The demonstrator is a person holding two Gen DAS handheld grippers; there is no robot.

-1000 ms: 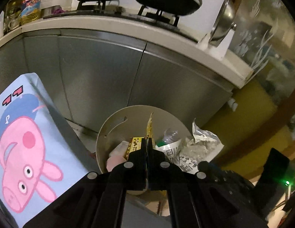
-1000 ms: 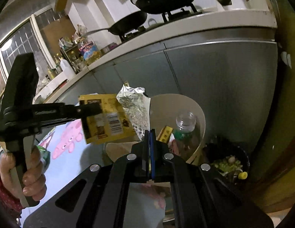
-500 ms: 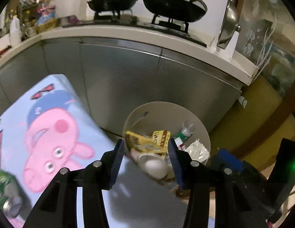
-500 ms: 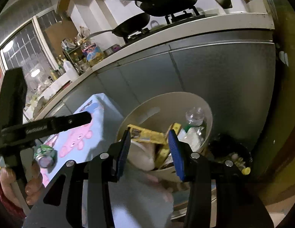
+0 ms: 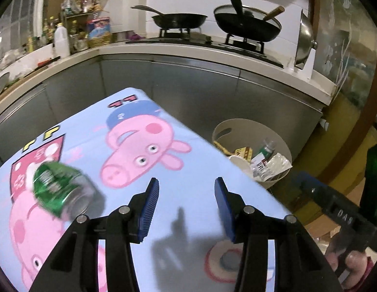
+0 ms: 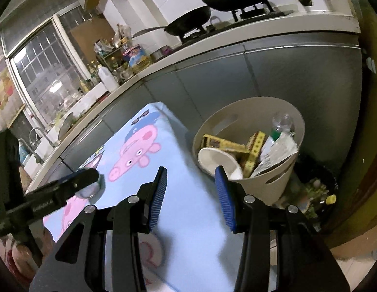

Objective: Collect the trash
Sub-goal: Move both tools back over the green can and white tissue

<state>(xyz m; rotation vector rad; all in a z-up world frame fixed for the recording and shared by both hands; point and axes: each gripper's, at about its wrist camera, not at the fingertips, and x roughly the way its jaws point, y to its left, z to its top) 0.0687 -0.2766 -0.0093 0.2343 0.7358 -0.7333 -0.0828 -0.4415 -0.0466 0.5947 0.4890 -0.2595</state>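
A crushed green can (image 5: 58,192) lies on the blue cartoon-pig tablecloth (image 5: 144,146), left of my left gripper (image 5: 186,209), which is open and empty above the cloth. My right gripper (image 6: 190,194) is open and empty over the cloth's right edge (image 6: 178,150). The beige trash bin (image 6: 280,170) stands on the floor beside the table, holding a yellow wrapper (image 6: 224,143), a paper cup (image 6: 220,160), a plastic bottle (image 6: 280,124) and crumpled foil. The bin also shows in the left wrist view (image 5: 239,129). The left gripper's arm (image 6: 49,197) hides most of the can in the right wrist view.
Grey kitchen cabinets (image 5: 200,90) run behind the table and bin. Pans (image 5: 246,26) sit on the stove above. A dark bowl of food scraps (image 6: 314,192) stands on the floor right of the bin. Bottles crowd the counter (image 5: 59,39) at left.
Both grippers opened and dropped their wrappers into the bin, then pulled back over the table. The green can has come into the left wrist view.
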